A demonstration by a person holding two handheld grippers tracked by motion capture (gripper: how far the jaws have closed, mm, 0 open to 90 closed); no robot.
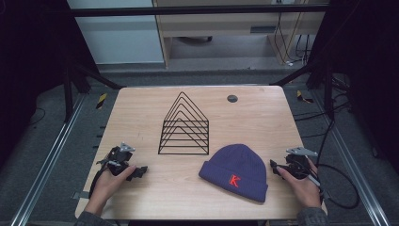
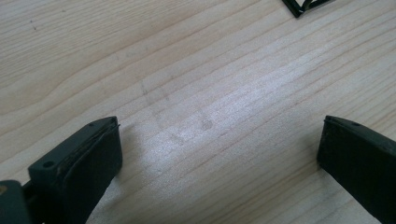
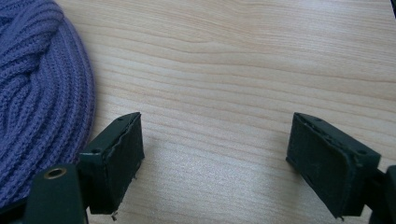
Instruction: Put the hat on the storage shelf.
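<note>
1. While both hands rest at the near edge of the table (image 1: 141,101), we see the left gripper (image 1: 137,172) near the near-left corner, lying on the wood, jaws pointing toward the table's middle.
2. We see its jaws spread wide in the left gripper view, left gripper (image 2: 219,154) holding nothing, bare wood between them.
3. We see the right gripper (image 1: 276,168) near the near-right corner, held in the right hand (image 1: 305,186), jaws pointing left toward the hat.
4. We see its jaws wide apart too in the right gripper view, right gripper (image 3: 215,163) gripping nothing, wood grain between them.
5. We place the purple knit beanie (image 1: 237,170) flat on the table toward the near edge, right of centre, red K on the cuff facing us; just beside the right gripper, not touching.
6. In the right gripper view we see the beanie (image 3: 37,93) just beside the jaw on that view's left, outside the gap.
7. Farther back we see the black wire rack (image 1: 184,127) upright at the table's middle, apart from the beanie.
8. A corner of that rack (image 2: 303,5) sits at the top of the left gripper view, well apart from the jaws.
9. Near the far edge we see a small dark round cap (image 1: 232,98) set in the tabletop.
</note>
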